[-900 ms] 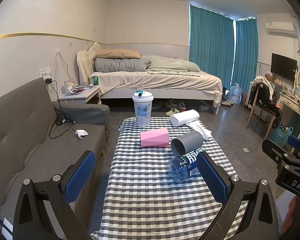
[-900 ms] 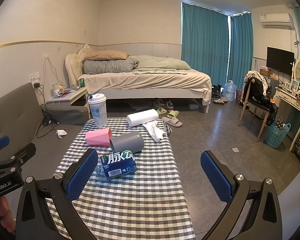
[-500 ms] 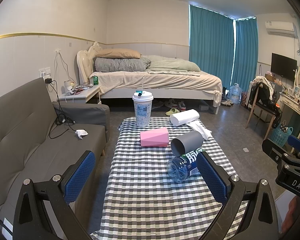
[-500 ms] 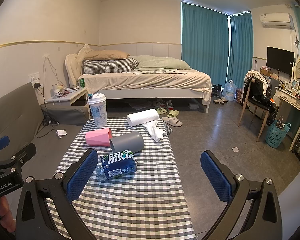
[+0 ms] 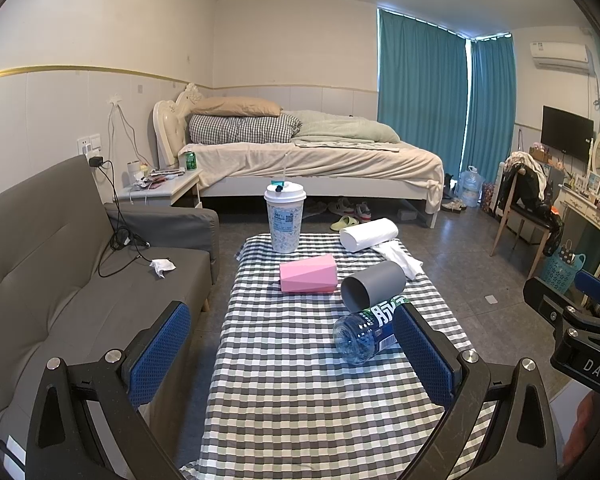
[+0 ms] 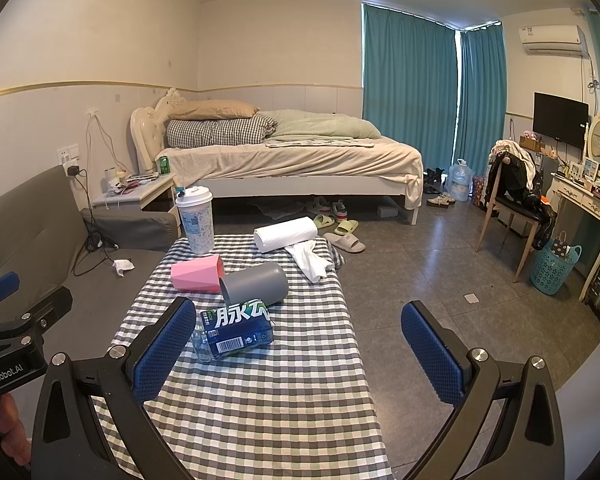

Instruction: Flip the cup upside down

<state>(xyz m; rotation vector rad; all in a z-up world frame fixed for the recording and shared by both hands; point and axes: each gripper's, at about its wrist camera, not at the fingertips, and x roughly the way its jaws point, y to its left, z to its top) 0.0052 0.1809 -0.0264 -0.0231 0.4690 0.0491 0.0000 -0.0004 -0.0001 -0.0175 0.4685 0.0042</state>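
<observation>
Both tongs held above the near end of the counter (image 5: pixel 300 400), nothing between the pads.

Left tongs (image 5: pixel 292 354): jaws spread wide, empty. Right tongs (image 6: pixel 298 354): jaws spread wide, empty, its right pad over the floor past the counter edge.

Grey cup (image 5: pixel 373 284) lies on its side mid-counter, at about 1 o'clock from my left tongs and 11 o'clock from my right. Its open mouth faces toward me and a little left. In the right view the cup (image 6: pixel 255 283) sits just beyond the bottle (image 6: pixel 236 330); contact between the two I cannot confirm from either view.

Pink cup (image 5: pixel 308 273) also on its side, just beside the grey cup, at its 9 o'clock. In the right view its rim is close to the grey cup's mouth.

Bottle lies flat, blue label up, at 6 o'clock from the grey cup. In the left view it is partly hidden behind my right-hand pad.

Lidded drink (image 5: pixel 285 218) stands upright at the far edge, 12 o'clock. Paper roll (image 5: pixel 369 234) lies on its side at the far right corner, with a white cloth (image 5: pixel 398 258) trailing from it toward the grey cup.
</observation>
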